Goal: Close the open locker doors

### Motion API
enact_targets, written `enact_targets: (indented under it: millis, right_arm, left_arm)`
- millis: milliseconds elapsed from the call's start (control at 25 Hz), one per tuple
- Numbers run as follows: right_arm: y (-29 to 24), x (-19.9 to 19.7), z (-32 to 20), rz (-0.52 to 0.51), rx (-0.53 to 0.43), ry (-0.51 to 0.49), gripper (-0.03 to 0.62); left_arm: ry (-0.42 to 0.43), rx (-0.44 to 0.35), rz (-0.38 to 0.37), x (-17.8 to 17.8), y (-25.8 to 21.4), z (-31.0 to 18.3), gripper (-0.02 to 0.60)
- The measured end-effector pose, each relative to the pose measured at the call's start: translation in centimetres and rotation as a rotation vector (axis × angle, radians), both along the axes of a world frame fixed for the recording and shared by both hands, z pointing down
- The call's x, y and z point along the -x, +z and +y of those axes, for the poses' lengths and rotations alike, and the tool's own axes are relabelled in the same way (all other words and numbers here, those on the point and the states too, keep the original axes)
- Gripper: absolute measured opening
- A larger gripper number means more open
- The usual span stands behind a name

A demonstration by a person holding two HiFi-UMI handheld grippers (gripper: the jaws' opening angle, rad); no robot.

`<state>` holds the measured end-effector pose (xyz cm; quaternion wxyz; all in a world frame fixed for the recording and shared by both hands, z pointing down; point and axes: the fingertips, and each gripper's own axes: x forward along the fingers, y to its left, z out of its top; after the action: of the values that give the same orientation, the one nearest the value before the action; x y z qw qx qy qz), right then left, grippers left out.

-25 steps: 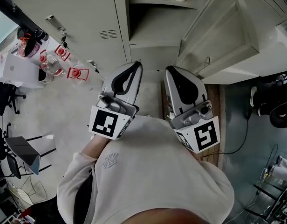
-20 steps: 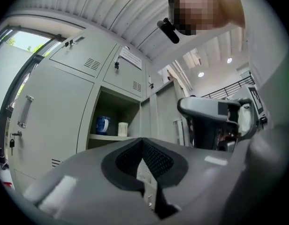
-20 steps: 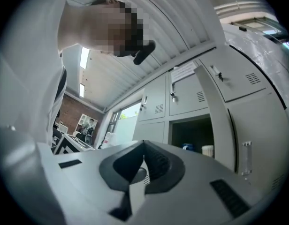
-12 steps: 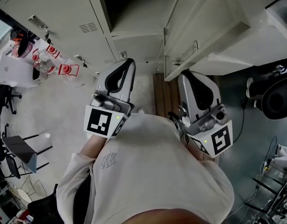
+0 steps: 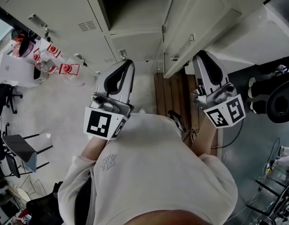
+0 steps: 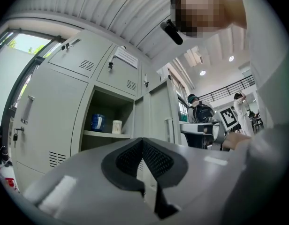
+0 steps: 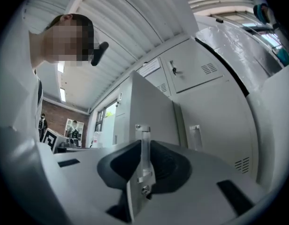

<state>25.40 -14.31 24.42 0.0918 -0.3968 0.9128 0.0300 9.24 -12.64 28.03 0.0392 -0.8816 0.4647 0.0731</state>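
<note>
Indoors before a bank of grey metal lockers [image 5: 60, 13], on a pale floor [image 5: 64, 102], with a slatted wooden board [image 5: 175, 93] down on that floor between and beneath the two claws. Low in the head view, a pale sweatshirt [image 5: 154, 177], forearms reaching forward from it. Left claw [image 5: 127, 63] pointing at the locker fronts, jaws together at the tips, nothing between them and touching nothing. Ahead of that claw and a little above it, an open compartment [image 6: 109, 121], and on its shelf a blue container [image 6: 98, 122] and a white cup [image 6: 117, 126] side by side, well beyond the tips. To the left of the left claw, closed doors with louvred vents, and farther left a few red-and-white tags [image 5: 69, 70]. Right claw [image 5: 203, 56] up against the free edge of the open locker door [image 5: 205, 22], swung out toward the person and standing just right of the compartment. Jaws of the right claw narrow and just beginning to part, with the upright door handle [image 7: 143, 149] between them, close against both sides of it. Immediately right of that claw, a closed locker front with a second handle [image 7: 195, 135] and a vent low down. Far off to the left of the right claw, a brick wall and a standing person [image 7: 42, 122].
</note>
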Motion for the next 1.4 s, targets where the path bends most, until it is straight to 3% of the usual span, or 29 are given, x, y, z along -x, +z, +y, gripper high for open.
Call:
enact_targets:
  millis: [160, 640, 960, 1120, 1400]
  right_arm:
    - [0.3, 1.6, -0.5, 0.017, 0.002, -0.055, 0.064]
    - [0.2, 7.7, -1.3, 0.0, 0.018, -0.272, 0.064]
    - [0.2, 12.8, -2.7, 0.014, 0.028, -0.354, 0.064]
    - [0.4, 15.6, -3.7, 0.046, 0.024, -0.358, 0.064]
    - [0.3, 19.4, -7.1, 0.086, 0.033, -0.26, 0.057]
  left_arm:
    - [-0.036, 0.002, -0.004, 1.2, 0.1, 0.2, 0.002]
    - [-0.107, -0.009, 0.003, 3.8, -0.1, 1.1, 0.002]
    - [-0.151, -0.009, 0.007, 7.5, -0.1, 0.6, 0.002]
    - [-0.14, -0.016, 0.016, 9.3, -0.2, -0.5, 0.002]
    - [-0.116, -0.016, 0.005, 13.9, -1.1, -2.7, 0.002]
